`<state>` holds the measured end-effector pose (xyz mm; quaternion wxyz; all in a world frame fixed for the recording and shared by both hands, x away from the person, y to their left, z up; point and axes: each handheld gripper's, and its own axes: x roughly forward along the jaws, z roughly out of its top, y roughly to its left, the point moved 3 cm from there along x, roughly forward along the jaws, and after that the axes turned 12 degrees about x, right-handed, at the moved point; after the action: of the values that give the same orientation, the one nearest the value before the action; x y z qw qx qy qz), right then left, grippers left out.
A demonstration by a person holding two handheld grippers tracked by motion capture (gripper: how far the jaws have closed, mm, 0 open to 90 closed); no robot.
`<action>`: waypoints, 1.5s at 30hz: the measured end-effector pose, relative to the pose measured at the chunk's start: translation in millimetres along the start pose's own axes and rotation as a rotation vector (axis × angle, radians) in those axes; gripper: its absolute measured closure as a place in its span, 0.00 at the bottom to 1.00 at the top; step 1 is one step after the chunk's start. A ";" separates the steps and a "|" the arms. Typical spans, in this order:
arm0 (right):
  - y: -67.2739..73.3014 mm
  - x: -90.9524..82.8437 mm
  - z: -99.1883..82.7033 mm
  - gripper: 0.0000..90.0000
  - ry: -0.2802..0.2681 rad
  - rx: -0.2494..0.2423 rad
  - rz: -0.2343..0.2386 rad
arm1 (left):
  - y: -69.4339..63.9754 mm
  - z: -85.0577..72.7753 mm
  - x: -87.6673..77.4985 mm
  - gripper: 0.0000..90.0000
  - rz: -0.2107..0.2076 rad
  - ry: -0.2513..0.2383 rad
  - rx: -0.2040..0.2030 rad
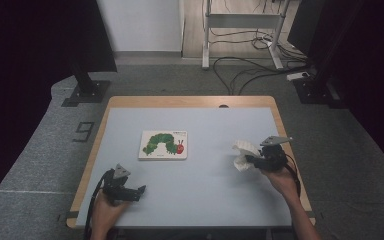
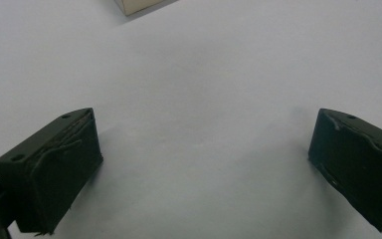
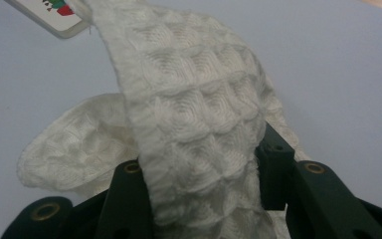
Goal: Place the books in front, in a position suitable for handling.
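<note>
A white waffle-weave cloth (image 1: 242,154) hangs crumpled from my right gripper (image 1: 254,160) at the right of the table, just above the surface. In the right gripper view the cloth (image 3: 189,124) rises between the two black jaws, which are shut on it. A picture book (image 1: 163,144) with a green caterpillar on its cover lies flat in the middle of the table; its corner (image 3: 54,15) peeks in at the top left of the right gripper view. My left gripper (image 1: 139,191) rests near the front left edge, jaws wide apart over bare table (image 2: 204,149), with nothing between them.
The light grey table top (image 1: 205,190) has a wooden rim. A corner of the book (image 2: 139,5) sits beyond the left gripper's jaws. Stands, a desk frame and cables occupy the floor behind the table.
</note>
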<state>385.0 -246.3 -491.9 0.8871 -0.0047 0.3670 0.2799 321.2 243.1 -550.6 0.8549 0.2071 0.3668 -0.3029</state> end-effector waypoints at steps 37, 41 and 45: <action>-8.8 -19.8 -69.8 0.62 0.027 0.015 -0.077 | 0.0 0.0 0.1 0.00 -0.001 0.000 -0.003; -9.8 -16.1 -73.6 0.59 0.035 0.005 -0.071 | 0.0 0.1 0.1 0.00 -0.001 0.000 -0.003; -9.8 -16.3 -73.9 0.53 0.030 0.013 -0.060 | 0.2 0.0 0.1 0.00 0.000 0.000 -0.002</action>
<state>332.5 -278.4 -537.2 0.8896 -0.0142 0.3816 0.2508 321.4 243.2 -550.7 0.8550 0.2061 0.3673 -0.3026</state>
